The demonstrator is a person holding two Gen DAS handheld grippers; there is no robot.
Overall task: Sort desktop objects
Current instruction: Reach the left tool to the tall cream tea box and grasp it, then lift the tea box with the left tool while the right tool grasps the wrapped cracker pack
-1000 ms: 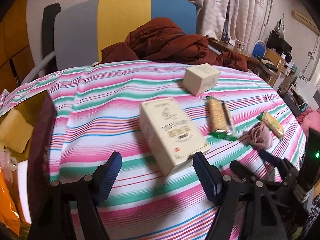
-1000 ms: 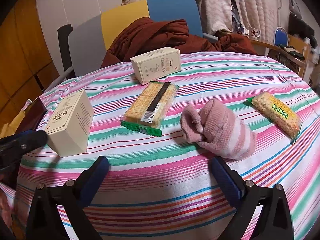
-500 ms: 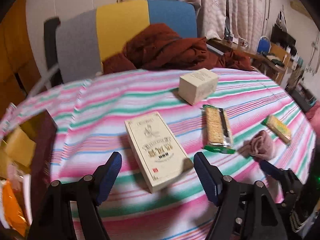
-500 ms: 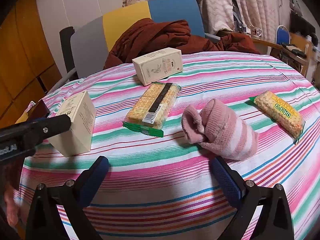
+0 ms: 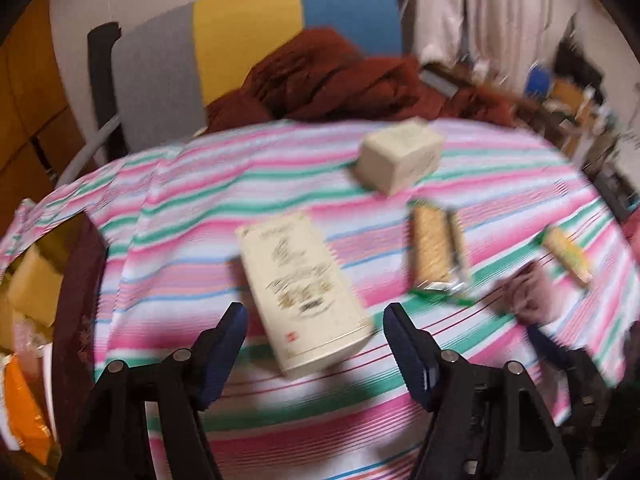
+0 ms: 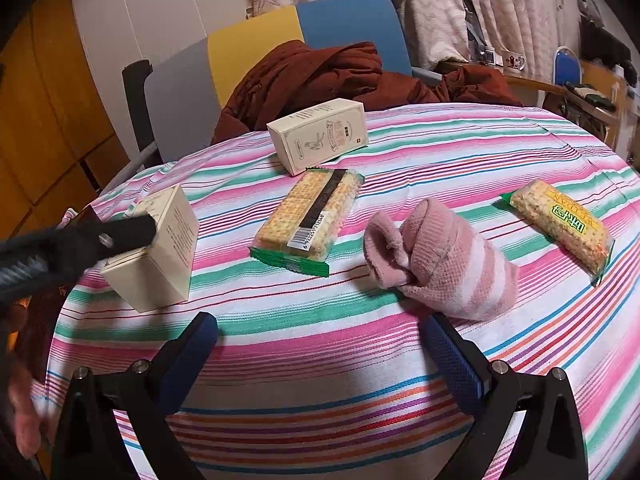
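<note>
Striped cloth (image 6: 400,148) over a round table, bearing: cream box (image 5: 304,292), its near end between the left gripper (image 5: 316,340) jaws, which have just been narrowing (pads not touching); second cream box (image 6: 320,134); two cracker packs (image 6: 310,216) (image 6: 560,224); pink sock (image 6: 440,260). Right gripper (image 6: 320,360) spread wide, empty.

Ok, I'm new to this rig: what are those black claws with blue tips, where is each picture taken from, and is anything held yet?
They are two hand-held grippers, each with a camera looking along its fingers. In the left wrist view, the left gripper straddles the near cream box; its jaws have just been closing, pads not yet pressing. In the right wrist view, the right gripper is open and empty. On the striped tablecloth: a far cream box, two cracker packs, a rolled pink sock.
</note>
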